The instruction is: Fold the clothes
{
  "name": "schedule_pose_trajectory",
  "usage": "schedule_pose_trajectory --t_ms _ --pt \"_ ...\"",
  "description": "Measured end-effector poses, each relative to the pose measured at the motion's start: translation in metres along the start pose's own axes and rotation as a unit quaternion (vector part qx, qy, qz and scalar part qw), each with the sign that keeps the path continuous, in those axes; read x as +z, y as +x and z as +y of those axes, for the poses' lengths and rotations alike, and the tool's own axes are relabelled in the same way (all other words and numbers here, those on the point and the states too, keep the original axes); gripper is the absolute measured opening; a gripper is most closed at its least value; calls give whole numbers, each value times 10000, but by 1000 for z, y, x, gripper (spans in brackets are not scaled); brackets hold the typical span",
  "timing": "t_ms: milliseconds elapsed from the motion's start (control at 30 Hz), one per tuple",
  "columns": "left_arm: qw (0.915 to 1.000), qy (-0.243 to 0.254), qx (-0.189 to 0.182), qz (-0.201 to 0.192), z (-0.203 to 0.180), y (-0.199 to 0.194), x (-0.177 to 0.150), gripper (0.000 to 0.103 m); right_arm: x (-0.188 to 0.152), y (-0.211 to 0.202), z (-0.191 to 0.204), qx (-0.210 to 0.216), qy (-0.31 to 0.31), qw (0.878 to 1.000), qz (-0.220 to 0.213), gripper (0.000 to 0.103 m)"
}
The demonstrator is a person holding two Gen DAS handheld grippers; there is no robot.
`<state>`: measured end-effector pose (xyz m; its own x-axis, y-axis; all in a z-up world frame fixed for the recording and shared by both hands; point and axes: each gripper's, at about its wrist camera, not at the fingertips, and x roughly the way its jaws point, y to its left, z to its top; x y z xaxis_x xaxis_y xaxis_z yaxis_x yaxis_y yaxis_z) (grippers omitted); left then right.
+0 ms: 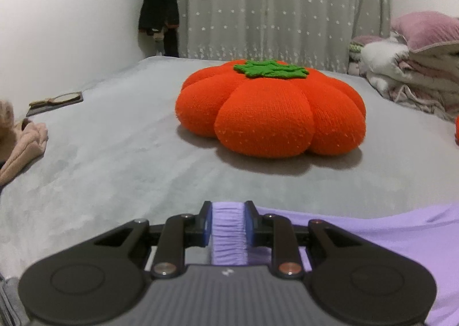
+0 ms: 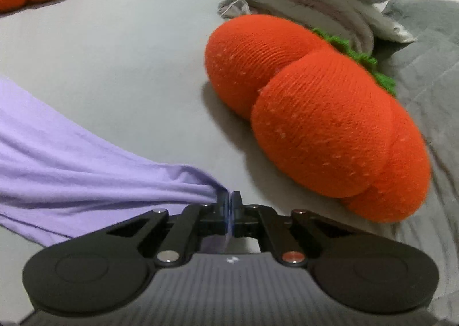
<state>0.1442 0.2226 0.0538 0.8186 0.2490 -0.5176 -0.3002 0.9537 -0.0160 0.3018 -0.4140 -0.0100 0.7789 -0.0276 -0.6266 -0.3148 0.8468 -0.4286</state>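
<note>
lilac garment (image 2: 71, 153) spread on the grey bed (image 1: 114, 159). left gripper (image 1: 228, 228) pinches a gathered ribbed band; right gripper (image 2: 229, 208) is nearly closed on a thin edge (soft, light, stretchy: best held at hems or corners).

Two grippers show, one per view: the left gripper (image 1: 228, 221) and the right gripper (image 2: 229, 202), each with two fingers clamped on cloth. There is one lilac garment (image 1: 401, 240), a single piece lying at the near edge of the bed (image 1: 114, 168). Two orange pumpkin cushions sit on the bed: one cushion (image 1: 271, 109) in the middle and a second cushion (image 2: 318, 116) toward the right edge. One pile of folded bedding (image 1: 416, 67) lies at the far right corner, topped by one pink pillow (image 1: 427, 29). One beige knit (image 1: 23, 145) lies at the left edge. One dark garment (image 1: 160, 10) hangs in the far corner, beside one starred curtain (image 1: 272, 4).
</note>
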Motion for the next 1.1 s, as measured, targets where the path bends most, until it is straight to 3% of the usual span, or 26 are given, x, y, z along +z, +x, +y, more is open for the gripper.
schedule_pose_trajectory --t_ms 200,367,433,567,700,800,833,867,933,1000,1100 --pt "9993 -348 -62 -87 10 -2 2 23 -3 -50 -21 75 338 9984 -453 0" --pt "9994 -338 94 -72 8 6 0 23 18 -75 -43 397 507 9969 -448 0" --pt "9993 -300 214 -109 6 11 -2 23 26 -64 -49 492 793 9954 -205 0" --pt "9991 -282 304 -118 3 20 -8 23 29 -10 -31 7 739 9953 619 0" --pt "9993 -226 292 -73 3 24 -12 23 24 12 -5 -46 771 9949 647 0" --pt "9992 -285 136 244 7 32 -15 27 23 5 20 -284 282 9985 381 1" --pt "9991 -301 120 290 8 32 -14 27 25 -3 29 -107 200 9994 247 14" --pt "9991 -313 134 269 9 29 -12 27 28 -11 39 75 111 9998 109 17" --pt "9990 -336 163 227 11 24 -8 32 39 -33 69 619 -229 9975 -248 39" --pt "9990 -360 192 185 13 19 -3 43 50 -54 102 1191 -578 9894 -602 39" --pt "9991 -353 197 115 14 12 3 43 70 -75 151 2132 -1012 9665 -1008 39"
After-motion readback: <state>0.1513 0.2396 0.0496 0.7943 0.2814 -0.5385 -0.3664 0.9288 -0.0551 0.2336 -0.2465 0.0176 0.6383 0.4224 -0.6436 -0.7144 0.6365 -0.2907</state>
